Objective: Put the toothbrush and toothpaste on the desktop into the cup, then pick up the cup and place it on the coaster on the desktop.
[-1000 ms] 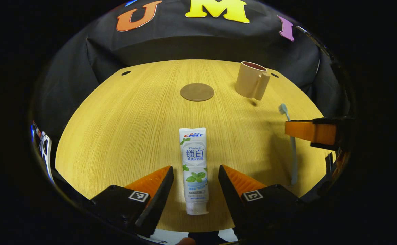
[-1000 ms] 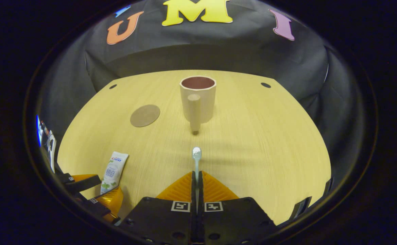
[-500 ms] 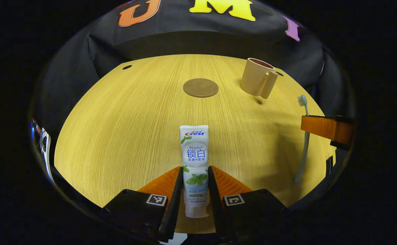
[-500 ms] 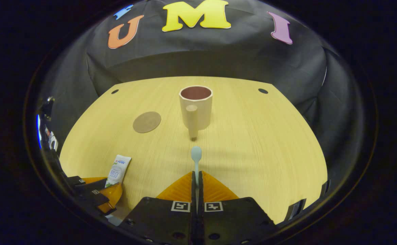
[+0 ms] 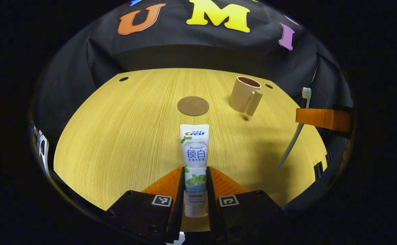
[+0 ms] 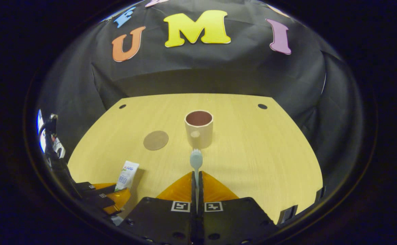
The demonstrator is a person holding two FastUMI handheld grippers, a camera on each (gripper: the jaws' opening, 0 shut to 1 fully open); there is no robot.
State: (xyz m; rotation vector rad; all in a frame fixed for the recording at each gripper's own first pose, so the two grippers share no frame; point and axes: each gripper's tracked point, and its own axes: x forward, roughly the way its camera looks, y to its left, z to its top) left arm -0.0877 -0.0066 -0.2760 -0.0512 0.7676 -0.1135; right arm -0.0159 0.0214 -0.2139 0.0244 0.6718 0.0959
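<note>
Wooden desktop [image 6: 270, 160] ahead: your right gripper [image 6: 196, 177] clamps the toothbrush [image 6: 196, 161], its long axis aimed straight at the cup [image 6: 199, 128]. Your left gripper [image 5: 195, 178] pinches the toothpaste [image 5: 194, 149], farther from it.

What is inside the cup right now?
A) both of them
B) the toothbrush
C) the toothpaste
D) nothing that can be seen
D: the cup looks empty inside, while the toothbrush is gripped by the right gripper and the toothpaste sits between the left gripper's fingers.
</note>
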